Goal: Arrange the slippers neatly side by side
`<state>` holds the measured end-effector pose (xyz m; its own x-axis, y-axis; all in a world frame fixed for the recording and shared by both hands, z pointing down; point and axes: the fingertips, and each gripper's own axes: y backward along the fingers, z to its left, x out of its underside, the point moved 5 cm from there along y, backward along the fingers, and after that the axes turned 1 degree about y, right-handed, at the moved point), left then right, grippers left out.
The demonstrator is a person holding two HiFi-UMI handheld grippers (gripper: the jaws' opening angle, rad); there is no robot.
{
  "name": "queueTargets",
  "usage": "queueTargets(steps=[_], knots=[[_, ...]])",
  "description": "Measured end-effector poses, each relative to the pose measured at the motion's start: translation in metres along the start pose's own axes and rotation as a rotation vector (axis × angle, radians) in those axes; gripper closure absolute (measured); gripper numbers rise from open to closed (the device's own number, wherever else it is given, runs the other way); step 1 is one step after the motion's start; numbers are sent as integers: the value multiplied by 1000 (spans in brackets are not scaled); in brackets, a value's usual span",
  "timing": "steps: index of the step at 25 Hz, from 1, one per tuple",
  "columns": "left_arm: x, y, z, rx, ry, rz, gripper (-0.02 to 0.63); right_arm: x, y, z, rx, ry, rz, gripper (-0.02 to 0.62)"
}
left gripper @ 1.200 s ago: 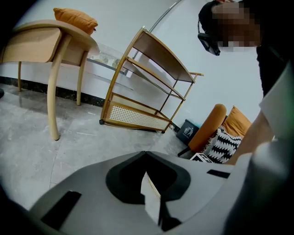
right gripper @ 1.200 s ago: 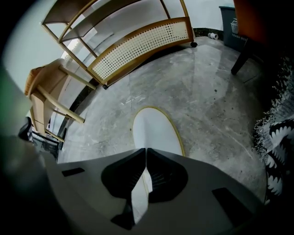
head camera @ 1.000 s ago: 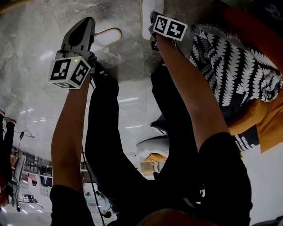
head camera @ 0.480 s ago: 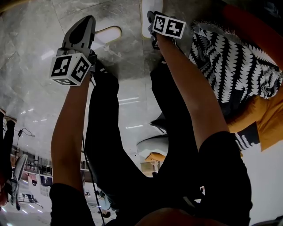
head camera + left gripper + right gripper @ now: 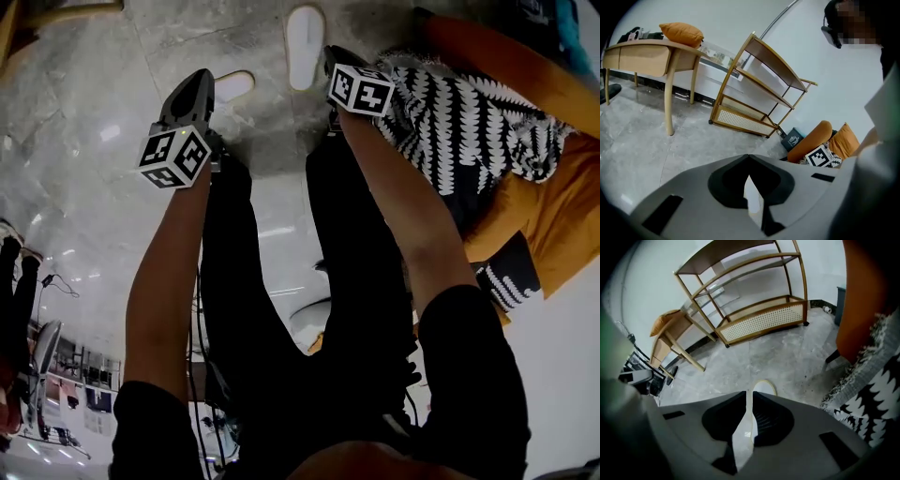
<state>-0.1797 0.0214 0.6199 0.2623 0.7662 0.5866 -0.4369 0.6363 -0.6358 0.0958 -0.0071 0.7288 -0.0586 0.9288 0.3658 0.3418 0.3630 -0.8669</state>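
Note:
Two white slippers lie on the grey marble floor in the head view. One slipper [image 5: 305, 47] points away, just left of my right gripper [image 5: 331, 56]. The other slipper [image 5: 233, 86] lies crosswise, partly hidden behind my left gripper [image 5: 198, 79]. In the right gripper view the jaws [image 5: 750, 393] are closing with a thin slit left; the slipper [image 5: 763, 387] shows on the floor beyond the tips, not pinched. The left gripper [image 5: 749, 157] is shut, and a white sliver [image 5: 752, 201] shows through the hollow behind its tips.
A black-and-white patterned throw [image 5: 469, 122] drapes over orange cushions [image 5: 553, 225] at the right. A wooden shelf rack [image 5: 759, 93] and a wooden table [image 5: 647, 51] with an orange cushion [image 5: 682, 33] stand farther off. The person's black trouser legs [image 5: 272, 281] fill the middle.
Both grippers sit lower in the head view and the far slipper now shows whole. The right gripper has drawn back from that slipper's heel. The left gripper has shifted right.

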Motion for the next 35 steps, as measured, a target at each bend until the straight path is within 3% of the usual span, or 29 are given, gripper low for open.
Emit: queueTargets(steps=[7,13,21,26,29,32,35], knots=[[-22,41,-35,-23,63,14,592,-39,94,40,-45,34,-97,551],[-23,73,-44,-123,230,-12,592,-49,155,79,-106,98,-107,557],[0,101,-18,-266,541,-113,592,-46,170,101,-151,114,-102,557],[36,102,17,-370,872,-212,591,-50,154,97,-170,150,-99,557],[62,97,39,-379,1061,-272,584,-52,137,91,-169,162,-92,557],[86,85,62,-366,1151,-275,490,-49,115,85,-166,173,-81,557],[111,68,84,-367,1179,-221,472,-45,88,81,-167,192,-68,557]])
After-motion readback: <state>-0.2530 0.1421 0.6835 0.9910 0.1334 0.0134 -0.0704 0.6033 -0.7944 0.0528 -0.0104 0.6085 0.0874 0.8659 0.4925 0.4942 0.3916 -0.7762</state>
